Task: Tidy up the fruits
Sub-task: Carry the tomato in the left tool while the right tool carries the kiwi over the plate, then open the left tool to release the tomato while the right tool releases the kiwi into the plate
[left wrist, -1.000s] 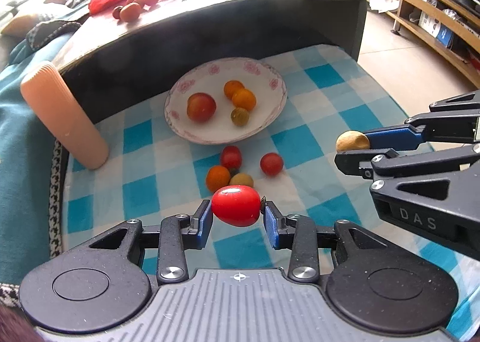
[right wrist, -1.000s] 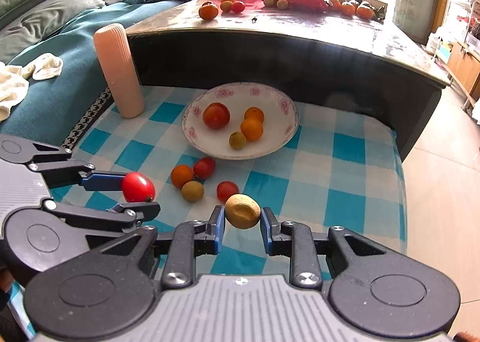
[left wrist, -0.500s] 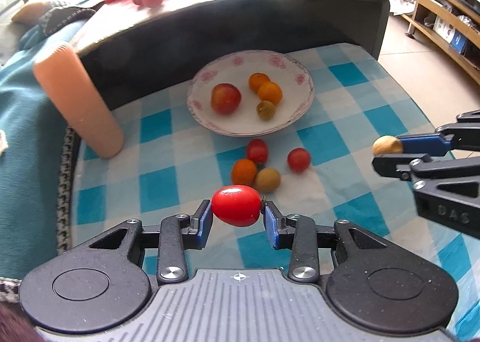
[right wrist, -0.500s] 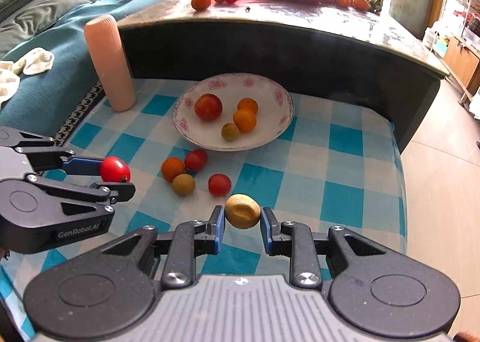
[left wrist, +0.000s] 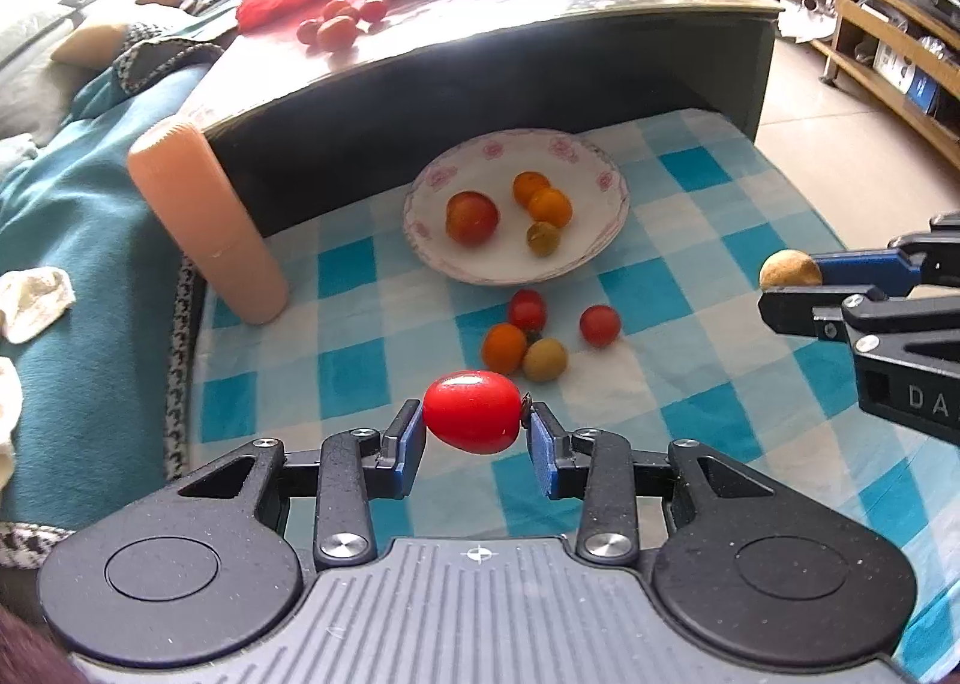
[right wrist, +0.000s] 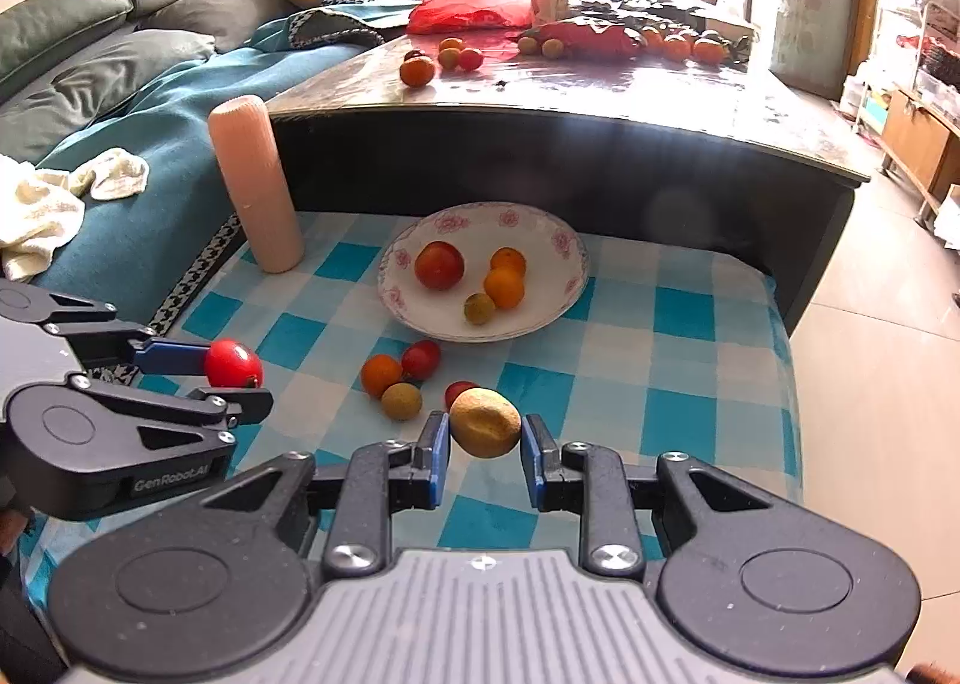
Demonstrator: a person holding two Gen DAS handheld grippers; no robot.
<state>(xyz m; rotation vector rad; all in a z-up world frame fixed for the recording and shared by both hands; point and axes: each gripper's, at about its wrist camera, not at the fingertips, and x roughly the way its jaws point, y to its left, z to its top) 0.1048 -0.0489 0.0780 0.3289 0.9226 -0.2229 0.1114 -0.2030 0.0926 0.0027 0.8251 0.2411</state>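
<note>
Since a second ago both grippers have drawn back and risen from the plate (left wrist: 612,216), which now sits smaller and farther ahead in each wrist view, and the two grippers have spread wider apart. The grip on each fruit is unchanged.

The left gripper (left wrist: 474,432) has its fingers closed partway onto a red tomato (left wrist: 472,413), whose long axis lies across the fingers, pad to pad. The right gripper (right wrist: 483,447) is closed the same way onto a tan, rough-skinned fruit (right wrist: 485,423). Both fruits hang in the air above the checked cloth (left wrist: 708,288), on the near side of the plate.

The plate lies straight ahead of both pairs of fingers, a little right of centre for the left and a little left of centre for the right; neither gripper looks clearly nearer. It already holds four fruits (right wrist: 440,264) gathered at its middle, with bare rim toward the near edge. Between the grippers and the plate four loose fruits (left wrist: 527,310) lie on the cloth, just short of the plate's near rim, so a carry should pass above them. Behind the plate the dark counter (right wrist: 600,156) rises close, leaving little room beyond; a pink cylinder (left wrist: 204,222) stands left of the plate, well apart.
</note>
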